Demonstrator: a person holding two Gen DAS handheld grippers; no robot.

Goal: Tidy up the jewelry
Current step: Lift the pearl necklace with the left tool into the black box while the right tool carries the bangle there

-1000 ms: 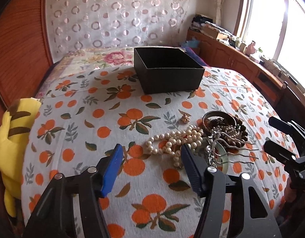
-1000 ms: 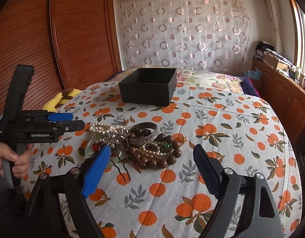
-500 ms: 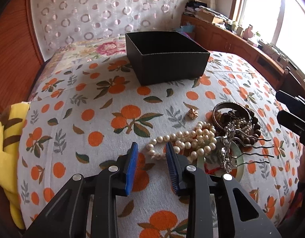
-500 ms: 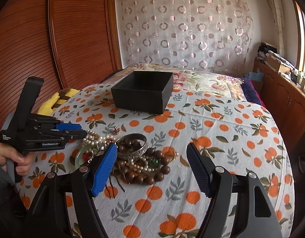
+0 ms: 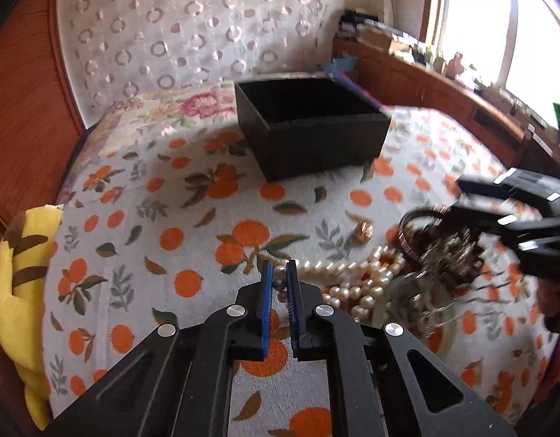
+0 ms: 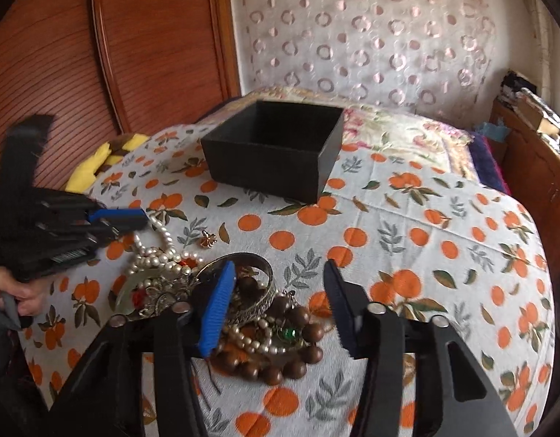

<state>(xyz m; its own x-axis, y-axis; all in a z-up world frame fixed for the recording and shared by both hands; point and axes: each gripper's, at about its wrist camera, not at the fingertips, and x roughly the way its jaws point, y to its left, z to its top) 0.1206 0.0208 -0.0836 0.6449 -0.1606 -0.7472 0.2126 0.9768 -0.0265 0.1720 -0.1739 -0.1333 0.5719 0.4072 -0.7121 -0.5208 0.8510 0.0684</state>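
Orange-and-leaf print bedspread (image 6: 407, 225) covers the whole bed here, with a wood-panelled wall on one side and a curtain with ring patterns behind. Sitting toward the far end of the bed is an open black box (image 5: 309, 127), square and matte. The jewelry is all heaped in one pile nearer the cameras: a cream pearl necklace (image 5: 352, 276) with round glossy beads snaking out to one side, a chunky brown wooden bead strand (image 6: 294, 349) curled along the near edge, a silvery engraved bangle (image 6: 258, 291) lying on top of the heap, and a tiny gold charm (image 6: 207, 239) lying by itself on the cloth just beside the pearls. The left gripper (image 5: 278, 284) has its blue pads nearly together, pinching the loose end of the pearl necklace, a couple of beads showing between them. The right gripper (image 6: 280, 298) hangs over the pile with its fingers spread wide, holding nothing. A yellow plush (image 5: 14, 273) is tucked at the bed's edge.
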